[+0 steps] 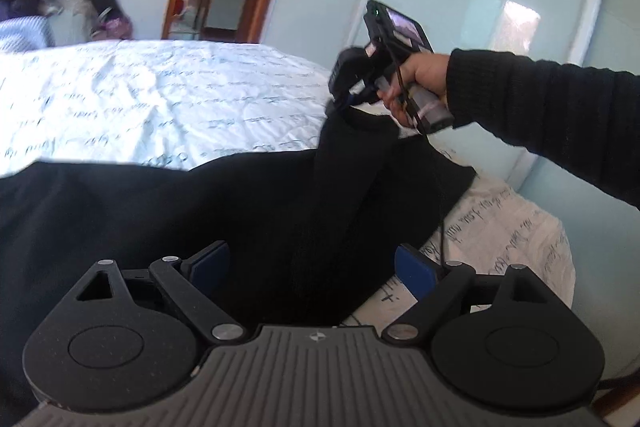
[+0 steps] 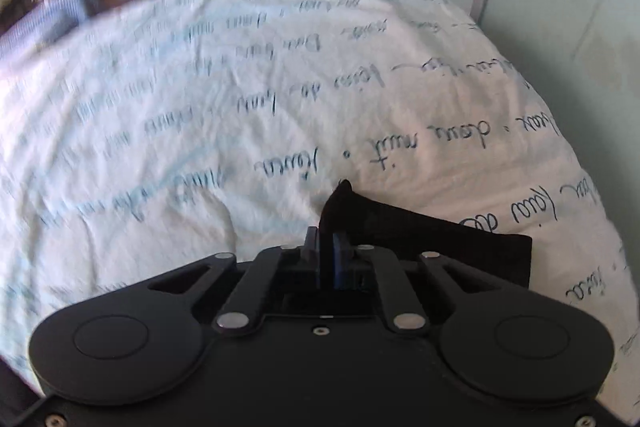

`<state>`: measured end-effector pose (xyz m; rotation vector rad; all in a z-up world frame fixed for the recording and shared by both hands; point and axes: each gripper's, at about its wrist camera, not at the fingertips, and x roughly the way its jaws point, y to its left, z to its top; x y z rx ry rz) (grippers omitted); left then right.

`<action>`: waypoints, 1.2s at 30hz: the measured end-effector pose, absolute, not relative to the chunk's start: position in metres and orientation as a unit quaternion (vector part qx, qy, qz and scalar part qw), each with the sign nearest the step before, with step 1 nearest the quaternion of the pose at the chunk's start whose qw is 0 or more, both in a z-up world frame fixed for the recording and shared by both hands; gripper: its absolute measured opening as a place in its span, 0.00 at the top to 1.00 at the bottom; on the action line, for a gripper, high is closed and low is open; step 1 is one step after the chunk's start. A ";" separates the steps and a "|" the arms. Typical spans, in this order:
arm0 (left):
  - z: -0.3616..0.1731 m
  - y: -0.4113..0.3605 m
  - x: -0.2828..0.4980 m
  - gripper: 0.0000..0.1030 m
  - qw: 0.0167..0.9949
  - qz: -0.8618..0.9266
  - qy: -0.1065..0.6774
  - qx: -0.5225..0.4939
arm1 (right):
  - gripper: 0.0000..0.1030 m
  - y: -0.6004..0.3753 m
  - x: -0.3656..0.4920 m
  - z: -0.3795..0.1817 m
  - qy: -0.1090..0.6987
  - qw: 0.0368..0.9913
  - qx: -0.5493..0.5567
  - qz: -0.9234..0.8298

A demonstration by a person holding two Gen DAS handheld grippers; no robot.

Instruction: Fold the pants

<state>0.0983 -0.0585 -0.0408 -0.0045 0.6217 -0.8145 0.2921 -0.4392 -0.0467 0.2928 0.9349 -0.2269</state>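
The fold looks barely begun: the right gripper [image 2: 334,259], jaws pinching one end of the black pants [image 1: 200,219], lifts it off the bed [image 1: 160,99] while the left gripper [image 1: 312,271] hovers spread above the rest
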 end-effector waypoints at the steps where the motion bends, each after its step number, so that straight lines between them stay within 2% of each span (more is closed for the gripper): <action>1: -0.038 -0.064 0.098 0.11 0.871 -0.395 0.291 0.015 | 0.94 -0.444 0.286 -0.042 0.433 0.881 0.159 -0.104; 5: -0.036 -0.096 0.109 0.12 0.870 -0.392 0.291 0.075 | 0.94 -0.457 0.254 -0.020 0.369 0.900 0.221 -0.071; 8: -0.045 -0.124 0.122 0.16 0.864 -0.371 0.326 0.098 | 0.94 -0.465 0.236 -0.011 0.336 0.905 0.255 -0.049; 11: -0.062 -0.143 0.135 0.37 0.855 -0.341 0.373 0.120 | 0.94 -0.476 0.212 0.001 0.297 0.907 0.296 -0.027; 13: -0.063 -0.147 0.133 0.59 0.867 -0.316 0.362 0.135 | 0.94 -0.488 0.195 0.006 0.272 0.907 0.322 -0.019; 14: -0.061 -0.148 0.132 0.65 0.867 -0.314 0.361 0.141 | 0.94 -0.494 0.185 0.008 0.259 0.906 0.335 -0.016; 16: -0.057 -0.150 0.130 0.84 0.867 -0.311 0.358 0.152 | 0.94 -0.508 0.166 0.010 0.239 0.901 0.363 0.000; 23: -0.046 -0.161 0.109 0.91 0.867 -0.314 0.329 0.206 | 0.94 -0.548 0.066 -0.008 0.155 0.885 0.440 0.002; 25: -0.053 -0.167 0.105 0.91 0.861 -0.315 0.334 0.219 | 0.94 -0.559 0.039 -0.035 0.161 0.873 0.460 -0.017; 29: -0.064 -0.175 0.096 0.91 0.858 -0.309 0.325 0.251 | 0.95 -0.580 0.008 -0.122 0.221 0.816 0.529 -0.074; 32: -0.061 -0.175 0.095 0.91 0.855 -0.313 0.325 0.255 | 0.96 -0.581 -0.003 -0.137 0.191 0.803 0.561 -0.059; 33: -0.061 -0.174 0.096 0.89 0.853 -0.315 0.329 0.254 | 0.93 -0.579 -0.001 -0.134 0.186 0.806 0.559 -0.058; 34: -0.062 -0.174 0.097 0.83 0.849 -0.321 0.336 0.251 | 0.89 -0.579 0.000 -0.131 0.186 0.805 0.560 -0.059; 35: -0.057 -0.171 0.095 0.82 0.846 -0.326 0.341 0.247 | 0.88 -0.580 0.002 -0.129 0.188 0.797 0.570 -0.072; 36: -0.053 -0.164 0.094 0.77 0.846 -0.332 0.343 0.237 | 0.82 -0.583 0.000 -0.126 0.188 0.784 0.584 -0.091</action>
